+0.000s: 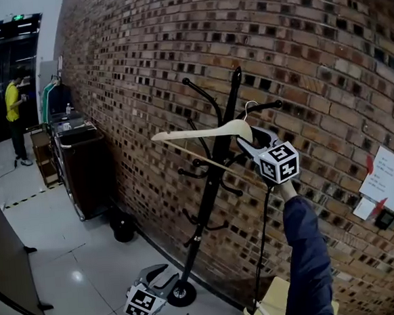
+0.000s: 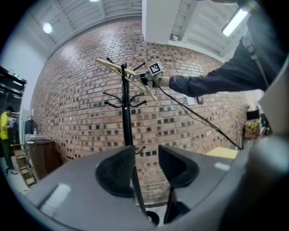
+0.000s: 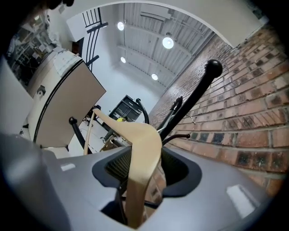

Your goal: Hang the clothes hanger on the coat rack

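A black coat rack stands against the brick wall. A pale wooden hanger is held level at its top arms, and my right gripper is shut on the hanger's shoulder. The hanger's metal hook is close to an upper rack arm; I cannot tell whether it rests on it. In the right gripper view the hanger fills the gap between the jaws of the right gripper, with a rack arm just beyond. My left gripper is low near the rack's base, open and holding nothing.
The brick wall runs close behind the rack. A dark cart stands further along it, and a person in a yellow shirt is at the far end. Paper notes hang on the wall; a yellow object lies below my right arm.
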Demonstrator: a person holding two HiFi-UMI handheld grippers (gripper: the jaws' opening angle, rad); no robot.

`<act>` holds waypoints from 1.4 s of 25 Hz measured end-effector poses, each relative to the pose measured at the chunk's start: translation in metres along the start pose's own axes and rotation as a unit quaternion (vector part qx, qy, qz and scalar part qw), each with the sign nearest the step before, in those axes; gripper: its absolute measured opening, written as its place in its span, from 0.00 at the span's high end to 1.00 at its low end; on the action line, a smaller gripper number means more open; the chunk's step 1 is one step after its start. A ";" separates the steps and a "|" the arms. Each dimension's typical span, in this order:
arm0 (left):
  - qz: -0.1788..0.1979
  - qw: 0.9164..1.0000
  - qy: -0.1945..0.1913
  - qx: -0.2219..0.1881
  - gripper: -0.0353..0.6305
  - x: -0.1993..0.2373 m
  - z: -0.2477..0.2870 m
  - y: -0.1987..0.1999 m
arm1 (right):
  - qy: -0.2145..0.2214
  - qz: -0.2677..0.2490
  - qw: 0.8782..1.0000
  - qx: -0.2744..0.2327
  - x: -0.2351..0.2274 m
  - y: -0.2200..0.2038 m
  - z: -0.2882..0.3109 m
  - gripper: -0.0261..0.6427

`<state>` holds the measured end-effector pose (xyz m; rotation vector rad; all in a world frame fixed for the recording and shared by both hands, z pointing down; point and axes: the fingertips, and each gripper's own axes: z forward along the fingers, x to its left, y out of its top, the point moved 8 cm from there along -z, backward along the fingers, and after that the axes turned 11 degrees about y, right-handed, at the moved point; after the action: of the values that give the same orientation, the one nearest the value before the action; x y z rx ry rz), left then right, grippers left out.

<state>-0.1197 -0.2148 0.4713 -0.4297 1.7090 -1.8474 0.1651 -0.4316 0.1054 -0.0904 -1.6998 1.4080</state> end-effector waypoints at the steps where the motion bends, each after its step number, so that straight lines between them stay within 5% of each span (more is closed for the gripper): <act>1: 0.000 1.000 0.001 0.001 0.69 -0.001 0.000 0.000 | -0.005 -0.007 1.000 0.000 0.000 -0.002 0.004 0.65; 9: 0.002 1.000 0.005 -0.001 0.69 -0.009 -0.003 0.004 | -0.039 -0.016 0.999 0.029 0.004 -0.019 0.023 0.64; 17: 0.005 1.000 0.004 -0.007 0.69 -0.011 -0.009 0.012 | -0.054 -0.019 0.998 -0.012 0.029 0.000 -0.024 0.64; 28: 0.105 0.989 -0.025 -0.101 0.69 0.006 0.001 0.129 | -0.027 -0.039 0.997 -0.068 0.193 0.005 -0.115 0.67; 35: 0.127 0.982 -0.043 -0.136 0.71 -0.001 0.010 0.170 | -0.045 0.020 0.996 -0.076 0.265 -0.011 -0.147 0.65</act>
<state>-0.0799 -0.2238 0.3062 -0.3719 1.8687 -1.4026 0.1106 -0.1762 0.2595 -0.1493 -1.8885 1.3280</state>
